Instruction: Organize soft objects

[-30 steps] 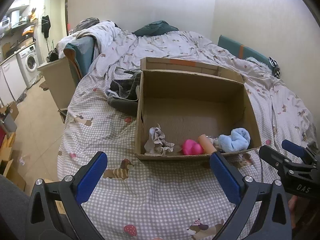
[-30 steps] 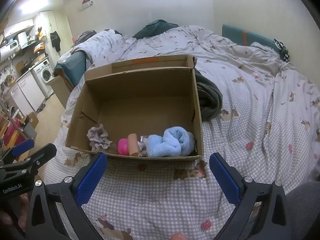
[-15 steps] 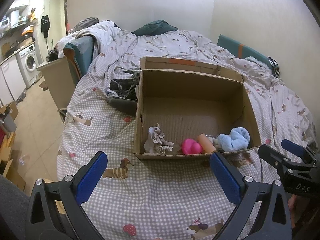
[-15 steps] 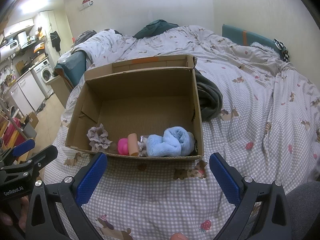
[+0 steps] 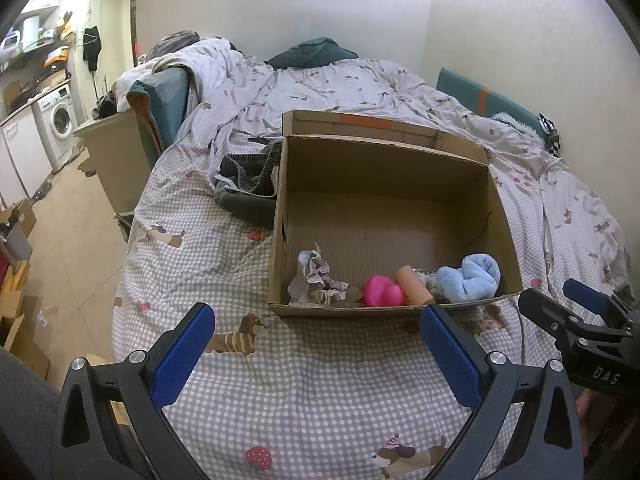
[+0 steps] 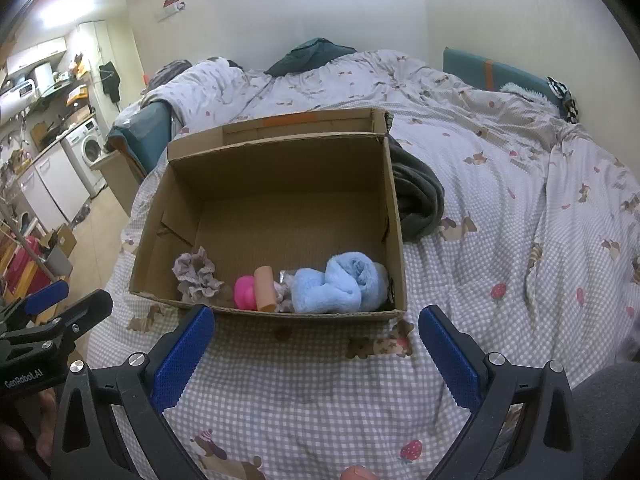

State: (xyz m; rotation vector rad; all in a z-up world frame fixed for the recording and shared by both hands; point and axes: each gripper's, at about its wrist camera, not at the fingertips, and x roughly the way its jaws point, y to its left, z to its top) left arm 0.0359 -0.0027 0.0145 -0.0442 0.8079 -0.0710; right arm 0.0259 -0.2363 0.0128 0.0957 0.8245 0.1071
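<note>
An open cardboard box [image 5: 384, 168] [image 6: 280, 152] sits on a bed with a checked sheet. Along its near wall lie a grey frilly cloth [image 5: 316, 276] [image 6: 196, 272], a pink soft toy [image 5: 382, 290] [image 6: 245, 292], a peach roll [image 5: 412, 284] [image 6: 265, 286] and a light blue fluffy towel [image 5: 470, 276] [image 6: 340, 284]. My left gripper [image 5: 316, 340] hovers open over the sheet just in front of the box, holding nothing. My right gripper [image 6: 316, 340] is likewise open and empty in front of the box. Each gripper also shows at the edge of the other's view.
A dark grey garment [image 5: 248, 184] [image 6: 416, 196] lies on the bed beside the box. A rumpled duvet [image 5: 304, 80] and dark pillow [image 5: 316, 52] fill the far end. To the left are bare floor, a washing machine [image 5: 60, 124] and cardboard boxes [image 5: 20, 336].
</note>
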